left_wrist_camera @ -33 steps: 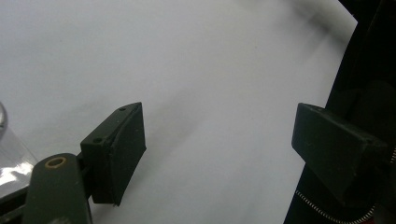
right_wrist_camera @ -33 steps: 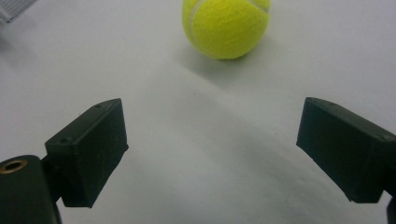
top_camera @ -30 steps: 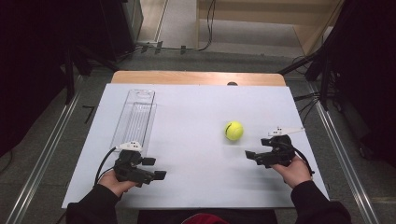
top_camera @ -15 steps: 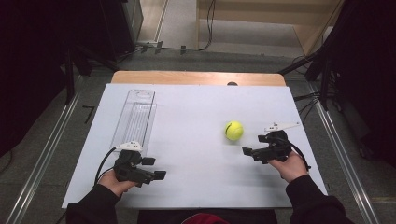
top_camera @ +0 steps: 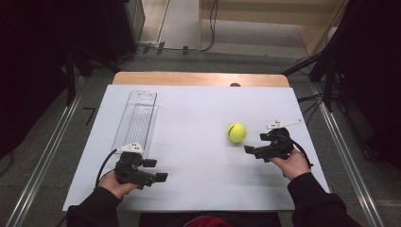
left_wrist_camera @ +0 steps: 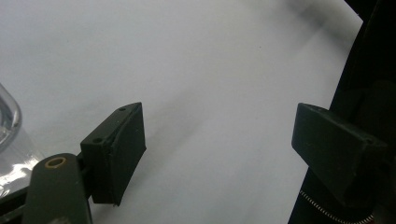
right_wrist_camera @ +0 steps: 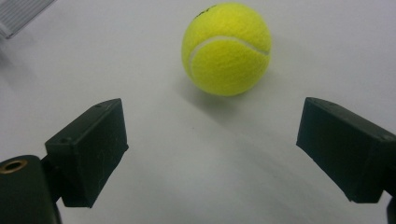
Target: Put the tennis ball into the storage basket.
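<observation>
In the high view, a yellow tennis ball (top_camera: 236, 132) lies on the white table (top_camera: 198, 189), right of its middle and nearer the right edge than the left. The right gripper (top_camera: 250, 151) is held low over the table just beside the ball, on the side toward the near right corner, its jaws pointing at the ball and apart from it. The left gripper (top_camera: 158, 171) hovers near the near left corner, well apart from the ball, with its jaws pointing toward the table's middle. A clear plastic tray (top_camera: 137, 118) lies along the left part of the table, running from near the far edge toward the left gripper. In the left gripper view, the left gripper (left_wrist_camera: 219, 140) has its jaws spread wide with bare white table between them, and a corner of the clear plastic tray (left_wrist_camera: 7, 121) shows at the left edge. In the right gripper view, the right gripper (right_wrist_camera: 212, 149) has its jaws spread wide, and the tennis ball (right_wrist_camera: 227, 48) rests on the table ahead of them, beyond the tips and untouched.
</observation>
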`<action>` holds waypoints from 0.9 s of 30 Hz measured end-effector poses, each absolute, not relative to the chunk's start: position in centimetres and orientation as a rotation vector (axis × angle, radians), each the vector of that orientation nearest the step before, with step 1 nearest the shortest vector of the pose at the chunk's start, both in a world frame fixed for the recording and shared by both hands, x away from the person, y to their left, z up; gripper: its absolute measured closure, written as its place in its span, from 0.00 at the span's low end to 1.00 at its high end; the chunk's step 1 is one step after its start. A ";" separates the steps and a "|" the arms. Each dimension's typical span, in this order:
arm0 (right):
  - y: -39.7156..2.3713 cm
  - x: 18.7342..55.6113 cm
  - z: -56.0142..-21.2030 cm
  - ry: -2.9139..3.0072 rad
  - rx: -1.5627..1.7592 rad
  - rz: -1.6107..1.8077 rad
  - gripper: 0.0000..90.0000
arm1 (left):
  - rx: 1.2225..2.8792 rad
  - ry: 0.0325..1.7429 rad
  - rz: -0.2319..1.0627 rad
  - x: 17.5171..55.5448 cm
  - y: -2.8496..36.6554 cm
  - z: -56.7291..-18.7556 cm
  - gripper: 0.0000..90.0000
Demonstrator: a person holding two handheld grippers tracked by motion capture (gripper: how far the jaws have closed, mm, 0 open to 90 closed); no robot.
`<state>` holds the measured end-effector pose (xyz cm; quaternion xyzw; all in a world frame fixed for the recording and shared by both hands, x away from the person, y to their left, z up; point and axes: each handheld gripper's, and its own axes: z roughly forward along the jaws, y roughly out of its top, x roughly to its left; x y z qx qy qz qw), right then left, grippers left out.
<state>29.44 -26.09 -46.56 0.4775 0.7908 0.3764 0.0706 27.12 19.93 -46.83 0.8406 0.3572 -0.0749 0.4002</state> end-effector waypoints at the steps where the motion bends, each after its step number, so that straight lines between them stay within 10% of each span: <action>1: -26.1 29.5 -46.5 2.376 1.436 1.131 0.07 | 2.126 0.903 -0.190 27.1 19.9 -46.8 0.20; 27: -24.9 32.2 -44.7 2.375 1.387 1.097 0.07 | 2.131 0.902 -0.195 27.1 20.0 -46.9 0.20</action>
